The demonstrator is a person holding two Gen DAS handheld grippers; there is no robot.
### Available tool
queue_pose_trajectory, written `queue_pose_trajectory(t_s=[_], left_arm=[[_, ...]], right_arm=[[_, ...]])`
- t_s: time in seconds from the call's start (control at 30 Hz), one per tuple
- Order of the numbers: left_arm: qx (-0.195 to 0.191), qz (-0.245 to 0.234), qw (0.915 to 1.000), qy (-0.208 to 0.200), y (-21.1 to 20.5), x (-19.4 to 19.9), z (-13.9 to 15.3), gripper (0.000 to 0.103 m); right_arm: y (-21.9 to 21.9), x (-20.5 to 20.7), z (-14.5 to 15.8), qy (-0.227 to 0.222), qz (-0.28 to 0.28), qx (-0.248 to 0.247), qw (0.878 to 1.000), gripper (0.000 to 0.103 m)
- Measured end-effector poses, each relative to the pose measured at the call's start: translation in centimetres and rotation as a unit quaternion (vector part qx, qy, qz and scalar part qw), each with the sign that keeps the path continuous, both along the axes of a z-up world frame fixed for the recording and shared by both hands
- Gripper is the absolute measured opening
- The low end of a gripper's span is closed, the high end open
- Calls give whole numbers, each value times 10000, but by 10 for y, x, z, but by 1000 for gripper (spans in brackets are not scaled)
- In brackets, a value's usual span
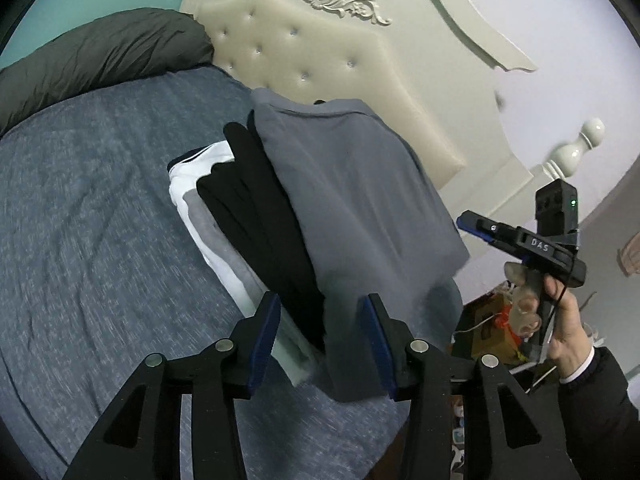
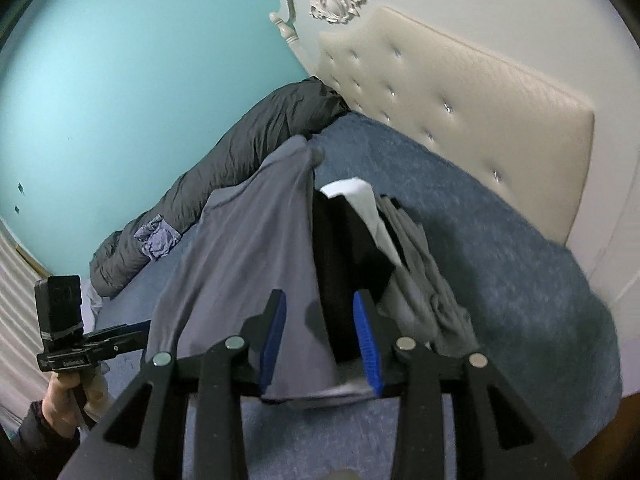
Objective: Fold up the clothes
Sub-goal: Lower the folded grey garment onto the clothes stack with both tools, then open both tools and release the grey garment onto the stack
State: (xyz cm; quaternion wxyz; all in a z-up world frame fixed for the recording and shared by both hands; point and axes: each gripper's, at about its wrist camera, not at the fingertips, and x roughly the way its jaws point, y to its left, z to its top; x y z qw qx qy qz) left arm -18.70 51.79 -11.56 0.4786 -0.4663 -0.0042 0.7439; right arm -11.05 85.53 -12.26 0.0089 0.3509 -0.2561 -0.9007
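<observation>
Two handheld grippers are working over a bed covered in a mottled blue bedspread [image 1: 100, 220], with a stack of folded clothes lying near the headboard end.

Item 1, grey garment [image 1: 352, 184]: lying on top of the stack, its lower edge drooping toward the near edge of the bed. In the right wrist view it is draping down from a raised fold toward the camera.

Item 2, black garment [image 1: 260, 200]: sitting folded directly beneath the grey garment, its layered edges showing at the side.

Item 3, white garment [image 1: 188, 176]: lying at the bottom of the stack, with a dark trim at one corner and a lighter grey piece just against it.

Item 4, left gripper [image 1: 320, 344]: its blue-padded fingers are standing apart, holding nothing, with the lower edge of the stack lying between and just beyond them. Whether the pads are touching cloth cannot be told.

Item 5, right gripper [image 2: 320, 344]: its fingers are likewise spread, framing the hanging edge of the grey and black garments; no clamping on the cloth is showing. In the left wrist view it is being held off the side of the bed by a hand [image 1: 560, 320] in a dark sleeve.

Item 6, cream tufted headboard [image 1: 320, 60]: standing behind the stack.

Item 7, dark grey quilt [image 1: 92, 56]: lying bunched along the far side of the bed against a turquoise wall [image 2: 120, 80].
</observation>
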Motion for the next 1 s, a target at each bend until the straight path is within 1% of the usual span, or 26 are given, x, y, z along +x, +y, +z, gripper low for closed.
queue_pose_trajectory(t_s=[0.13, 0.33, 0.4, 0.43, 0.47, 0.5, 0.53, 0.57, 0.6, 0.63, 0.7, 0.8, 0.93, 1.0], left_arm=[[-53, -43, 10000, 24, -3, 9, -1, 47], [-146, -109, 9998, 36, -4, 19, -4, 46], [-175, -136, 9997, 41, -4, 21, -7, 45], [-187, -150, 9997, 46, -3, 21, -8, 44], [-200, -164, 9997, 52, -3, 22, -9, 37], [-212, -179, 9996, 57, -2, 23, -10, 31], [-225, -193, 9995, 63, -2, 23, -11, 28], [-237, -207, 9995, 68, -2, 24, -12, 21], [-241, -216, 9994, 72, -2, 24, -12, 18], [-238, -222, 9994, 75, -2, 24, -12, 17], [-235, -228, 9994, 118, -2, 24, -11, 10], [-199, -215, 9994, 206, -4, 24, -6, 6], [-149, -195, 9993, 297, -12, 25, -1, 5], [-152, -162, 9996, 189, -14, 22, -6, 5]], right_arm=[[-7, 11, -3, -21, -2, -37, 10000, 35], [-16, 18, -8, -95, -18, 67, 9999, 35], [-16, 19, -12, -150, -15, 79, 9999, 32], [-16, 19, -14, -177, -3, 91, 9998, 24], [-16, 20, -16, -197, 9, 109, 9997, 18], [-17, 20, -17, -212, 13, 141, 9997, 16], [-17, 21, -18, -214, 13, 173, 9996, 11], [-17, 21, -18, -202, 16, 184, 9996, 6], [-16, 21, -18, -191, 24, 191, 9996, 4], [-16, 22, -17, -179, 31, 207, 9996, 3], [-16, 23, -16, -161, 23, 267, 9995, 2], [-15, 26, -13, -124, -12, 361, 9993, 1], [-8, 30, -6, -35, -117, 472, 9988, 1], [-5, 29, -9, -121, -179, 513, 9985, 1]])
